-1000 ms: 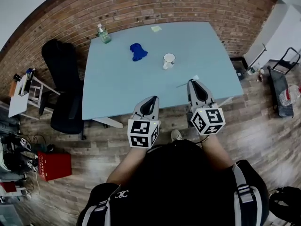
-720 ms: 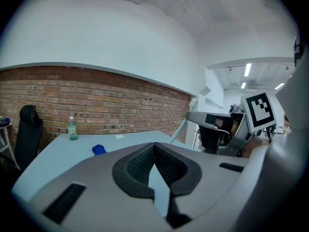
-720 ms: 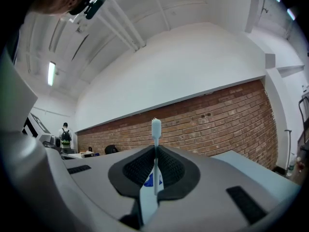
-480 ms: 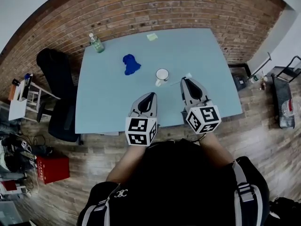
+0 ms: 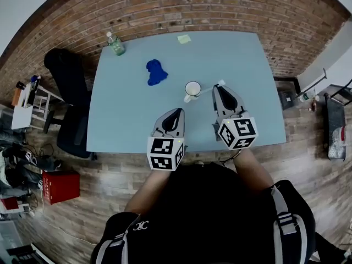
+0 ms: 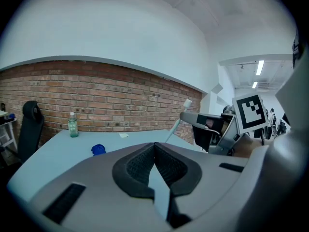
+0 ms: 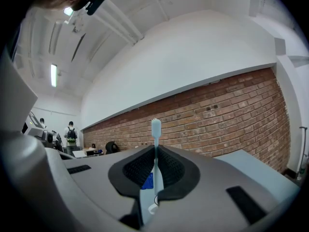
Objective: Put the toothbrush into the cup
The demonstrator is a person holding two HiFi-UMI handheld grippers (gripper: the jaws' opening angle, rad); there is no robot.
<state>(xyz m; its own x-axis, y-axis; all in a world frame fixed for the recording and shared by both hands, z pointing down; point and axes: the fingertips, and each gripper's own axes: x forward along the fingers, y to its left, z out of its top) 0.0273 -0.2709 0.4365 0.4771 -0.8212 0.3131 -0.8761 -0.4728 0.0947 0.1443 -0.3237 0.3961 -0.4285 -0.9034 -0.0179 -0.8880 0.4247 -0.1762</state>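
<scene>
1 light-blue table [image 5: 132, 114]. 2 grippers: your left gripper [image 5: 177, 112], jaws together, empty; your right gripper [image 5: 218, 87], clamped on the toothbrush [image 5: 207, 90]. 1 crumpled blue cloth [image 5: 156, 72]. 1 white cup [image 5: 192, 89], upright, mid-table. The toothbrush's handle end is just beside that cup.

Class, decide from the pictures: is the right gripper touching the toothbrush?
Touching. In the right gripper view, the right gripper has its fingers closed on the toothbrush handle, with the head sticking out beyond them.
</scene>
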